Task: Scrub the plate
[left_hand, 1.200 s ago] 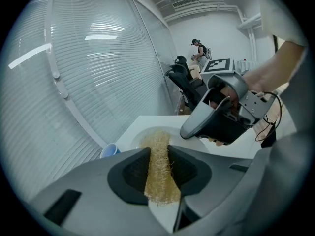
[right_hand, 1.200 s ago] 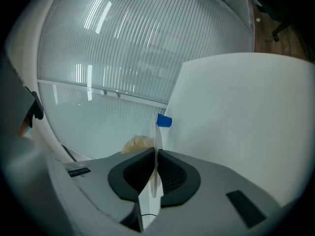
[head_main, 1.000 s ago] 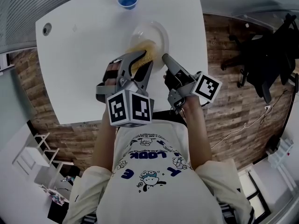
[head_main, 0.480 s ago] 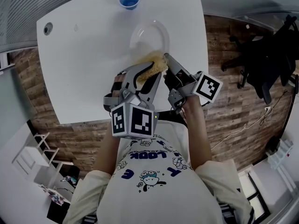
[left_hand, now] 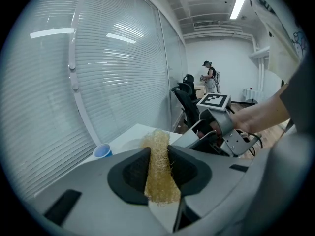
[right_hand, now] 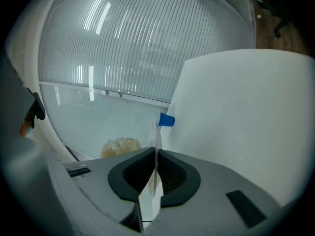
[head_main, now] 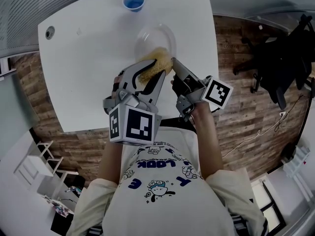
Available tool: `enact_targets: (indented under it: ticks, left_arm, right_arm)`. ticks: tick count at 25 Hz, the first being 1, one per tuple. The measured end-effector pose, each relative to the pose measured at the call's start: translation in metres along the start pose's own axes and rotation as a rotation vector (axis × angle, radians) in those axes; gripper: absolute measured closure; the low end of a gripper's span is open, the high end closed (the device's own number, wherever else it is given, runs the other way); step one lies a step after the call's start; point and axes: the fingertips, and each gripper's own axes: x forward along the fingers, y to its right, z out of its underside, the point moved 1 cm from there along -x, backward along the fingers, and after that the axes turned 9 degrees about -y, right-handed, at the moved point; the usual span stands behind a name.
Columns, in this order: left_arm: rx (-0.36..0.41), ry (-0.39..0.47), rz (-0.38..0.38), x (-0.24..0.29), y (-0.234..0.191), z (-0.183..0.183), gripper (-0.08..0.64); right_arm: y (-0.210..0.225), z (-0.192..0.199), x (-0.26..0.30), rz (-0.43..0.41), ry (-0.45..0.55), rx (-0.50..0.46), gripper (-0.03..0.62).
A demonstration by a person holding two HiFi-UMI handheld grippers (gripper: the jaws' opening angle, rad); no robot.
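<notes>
A clear plate (head_main: 155,37) is tilted above the white table (head_main: 88,68). My right gripper (head_main: 173,63) is shut on its near rim; in the right gripper view the plate (right_hand: 153,132) shows edge-on between the pads of the right gripper (right_hand: 154,155). A yellow fibrous scrubber (head_main: 157,63) rests against the plate's near part, with my left gripper (head_main: 154,69) shut on it. The left gripper view shows the scrubber (left_hand: 158,171) pinched in the left gripper (left_hand: 158,154). From the right gripper view, the scrubber (right_hand: 120,147) shows behind the plate.
A blue cup (head_main: 134,0) stands at the table's far edge, beyond the plate, also the blue cup (right_hand: 166,120) and the blue cup (left_hand: 102,151). A small round hole (head_main: 49,32) is at the table's far left. Window blinds (left_hand: 113,73) run along the far side. An office chair (head_main: 275,68) stands right.
The left gripper has rolled and drawn the scrubber from the plate's middle toward its near rim, then lifted slightly. The right gripper and the plate stayed in place.
</notes>
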Motion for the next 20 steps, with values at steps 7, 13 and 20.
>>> enact_targets:
  ticks: [7,13,20]
  left_arm:
    - [0.129,-0.023,0.0,0.014,0.004,-0.016,0.433]
    - [0.165,-0.034,-0.009,0.027,-0.002,-0.022,0.433]
    - [0.2,-0.063,-0.062,0.038,-0.016,-0.028,0.433]
  right_arm:
    - [-0.002,0.002,0.001,-0.01,-0.023,-0.01,0.581]
    - [-0.003,0.005,0.002,-0.015,-0.037,-0.014,0.58]
    - [-0.008,0.008,0.003,-0.035,-0.047,-0.003,0.58]
